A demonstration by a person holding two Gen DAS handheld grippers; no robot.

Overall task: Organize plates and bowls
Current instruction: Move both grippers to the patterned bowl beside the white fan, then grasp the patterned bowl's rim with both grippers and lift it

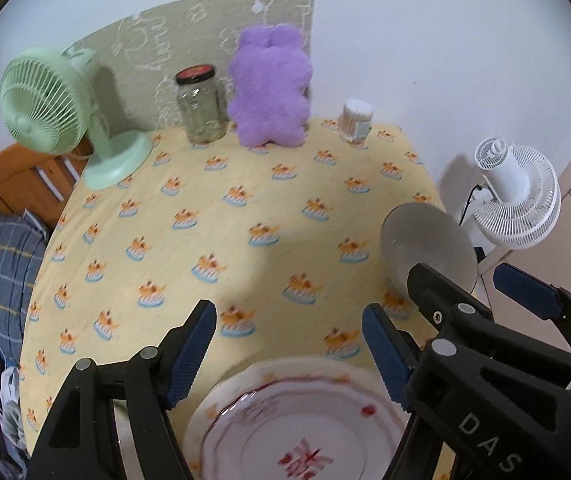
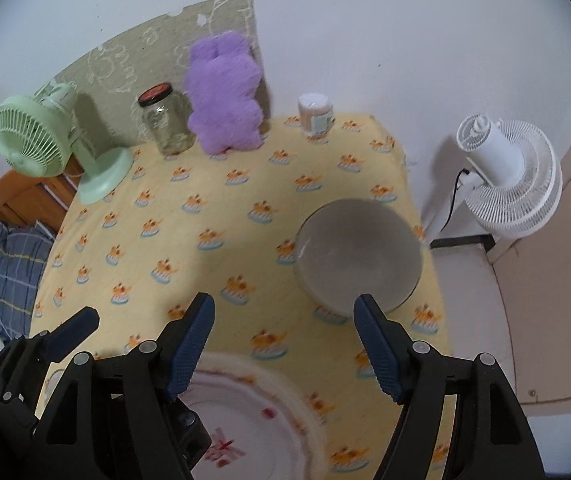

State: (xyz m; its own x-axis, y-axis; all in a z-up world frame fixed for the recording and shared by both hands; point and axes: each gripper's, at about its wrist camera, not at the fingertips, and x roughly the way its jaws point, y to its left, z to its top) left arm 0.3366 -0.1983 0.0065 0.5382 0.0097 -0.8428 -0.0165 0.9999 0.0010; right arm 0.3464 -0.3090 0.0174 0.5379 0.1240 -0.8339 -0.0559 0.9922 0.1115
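A white plate with red markings (image 1: 297, 420) lies on the yellow patterned tablecloth (image 1: 245, 220) at the near edge, below and between my left gripper's (image 1: 289, 344) open fingers. It also shows in the right wrist view (image 2: 245, 412), lower left. A grey bowl (image 2: 357, 252) stands near the table's right edge, just beyond my open, empty right gripper (image 2: 285, 336). In the left wrist view the bowl (image 1: 425, 240) sits at the right, partly behind the right gripper's body.
At the table's back stand a green fan (image 1: 49, 112), a glass jar (image 1: 201, 108), a purple plush toy (image 1: 271, 88) and a small container of cotton swabs (image 1: 355, 120). A white fan (image 2: 505, 176) stands on the floor to the right. Bedding lies at left.
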